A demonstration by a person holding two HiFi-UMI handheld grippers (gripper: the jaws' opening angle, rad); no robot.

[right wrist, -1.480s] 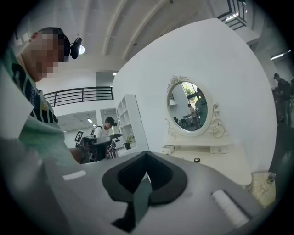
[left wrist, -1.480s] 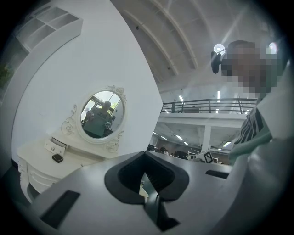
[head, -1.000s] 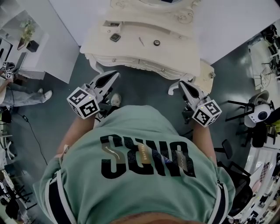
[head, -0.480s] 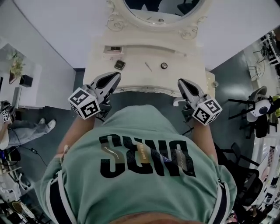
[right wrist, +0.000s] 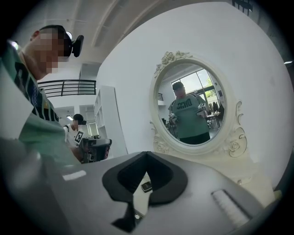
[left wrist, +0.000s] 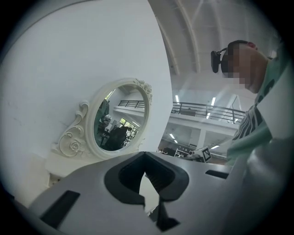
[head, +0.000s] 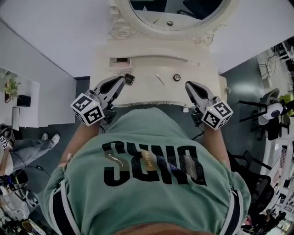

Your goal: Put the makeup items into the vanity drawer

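The cream vanity (head: 151, 92) stands right in front of me, under its oval mirror (head: 177, 11). On its top lie a small dark square compact (head: 129, 79), a thin pencil (head: 160, 79), a small round pot (head: 177, 77) and a flat palette (head: 121, 60). My left gripper (head: 118, 83) hangs over the front edge just left of the compact, jaws together and empty. Level with it, my right gripper (head: 189, 86) is over the front edge right of the pot, also shut and empty. In the right gripper view the compact (right wrist: 146, 186) shows through the jaw slit. The drawer front is hidden under the tabletop edge.
White walls flank the vanity. A cream stool or side piece (head: 223, 85) sits at its right end. Office chairs (head: 271, 114) crowd the floor at far right. At far left, a seated person's legs (head: 27, 142) and a white shelf (head: 18, 98) are in view.
The vanity has come much closer: both grippers, earlier over the floor in front of it, now reach its front edge. The mirror has entered the view. Both jaws stayed shut.
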